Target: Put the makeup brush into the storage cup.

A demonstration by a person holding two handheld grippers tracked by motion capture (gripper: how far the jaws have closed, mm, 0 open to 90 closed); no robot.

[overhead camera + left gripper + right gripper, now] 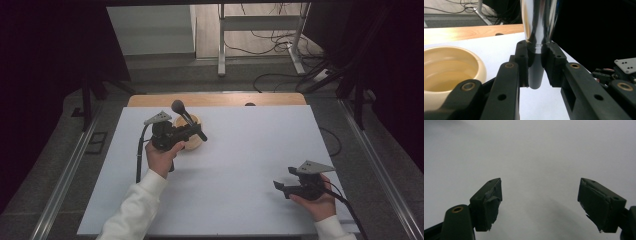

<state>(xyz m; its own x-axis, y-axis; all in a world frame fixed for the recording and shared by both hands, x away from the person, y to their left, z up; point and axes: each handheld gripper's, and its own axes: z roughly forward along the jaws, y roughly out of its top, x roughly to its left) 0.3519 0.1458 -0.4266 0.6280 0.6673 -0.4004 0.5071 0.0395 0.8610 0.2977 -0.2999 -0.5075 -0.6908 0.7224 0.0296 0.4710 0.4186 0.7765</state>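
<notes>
Gripped in the left gripper just over the round cream wooden bowl: dark metal-handled microphone; well right of the bowl, nearer the person, the right gripper.

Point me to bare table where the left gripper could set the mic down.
Free: the white sheet between the bowl and the right gripper, and its whole far-right stretch. Also the near-left corner beside the sleeve. Crowded: far left, where the left gripper grips the microphone over the bowl.
</notes>
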